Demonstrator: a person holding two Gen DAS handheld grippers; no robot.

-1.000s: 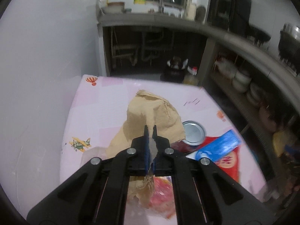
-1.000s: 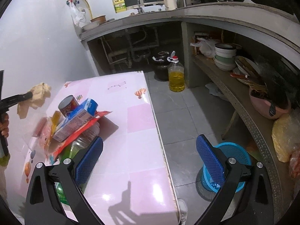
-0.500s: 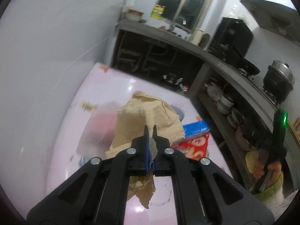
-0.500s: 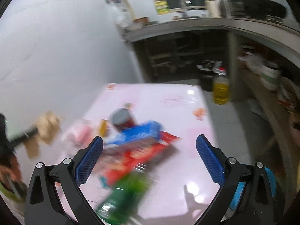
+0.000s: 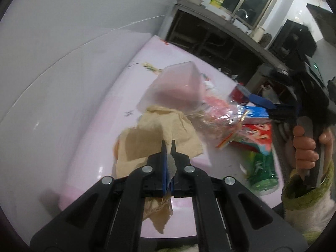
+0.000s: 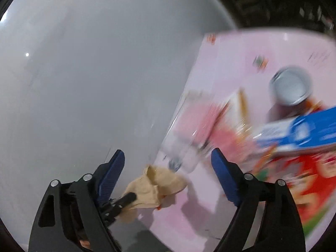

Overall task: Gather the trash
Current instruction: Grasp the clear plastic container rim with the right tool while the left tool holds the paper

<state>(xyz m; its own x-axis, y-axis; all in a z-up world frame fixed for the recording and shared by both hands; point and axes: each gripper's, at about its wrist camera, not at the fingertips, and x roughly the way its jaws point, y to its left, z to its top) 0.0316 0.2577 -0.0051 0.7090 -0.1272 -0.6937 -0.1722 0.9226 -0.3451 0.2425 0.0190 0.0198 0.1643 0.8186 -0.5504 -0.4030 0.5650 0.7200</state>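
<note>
I am pinching the brown paper in my left gripper while my wide-open right gripper is swinging over, maybe toward the clear wrapper at 12 o'clock.

Crumpled tan paper: creased, limp, hanging w/ ragged end down, just off pink counter near edge. Clear plastic container: translucent, tilted, just behind paper. Clear wrapper w/ pink-red contents: right of container, blurred. Blue-white carton: on top of red packet, right of wrapper. Can: silver top, behind carton. Green bottle: on side, near counter front edge.
</note>
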